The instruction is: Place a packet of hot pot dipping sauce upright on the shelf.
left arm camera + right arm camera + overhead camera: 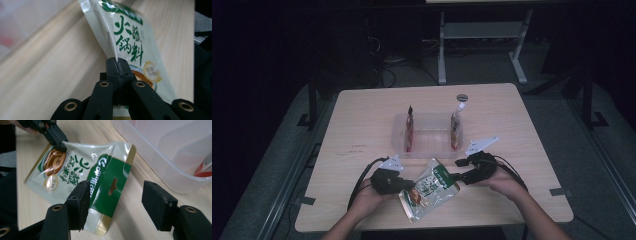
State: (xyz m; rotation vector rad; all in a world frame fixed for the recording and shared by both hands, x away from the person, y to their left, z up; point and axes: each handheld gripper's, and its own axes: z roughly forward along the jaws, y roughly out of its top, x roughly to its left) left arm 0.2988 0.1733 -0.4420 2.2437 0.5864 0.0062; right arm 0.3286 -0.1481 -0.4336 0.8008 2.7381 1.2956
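Dark room, grey floor; light wooden table (362, 125) at centre, white frame legs of another table beyond it.

Left gripper (404, 184), held in the person's left hand (367, 197) at the near left: jaws clamped flat on the edge of a green-and-white pouch (430, 189); in the left gripper view, film pinched between the closed pads, green printed characters on the pouch face above.

Pouch near the table's front edge, between the two grippers, slanted, one end raised by the left jaws, green header end toward the right gripper.

Clear bin (428, 146) behind the pouch, mid-table, with dividers; one red sachet (409, 131) upright at its left end, another sachet (456, 131) upright at its right end. Small dark round object (462, 97) on the table beyond the bin.

Right gripper (457, 176), in the right hand (502, 180) at the near right: jaws wide apart, straddling the pouch's green header with its hang slot; left pad just beside the film, right pad well clear.
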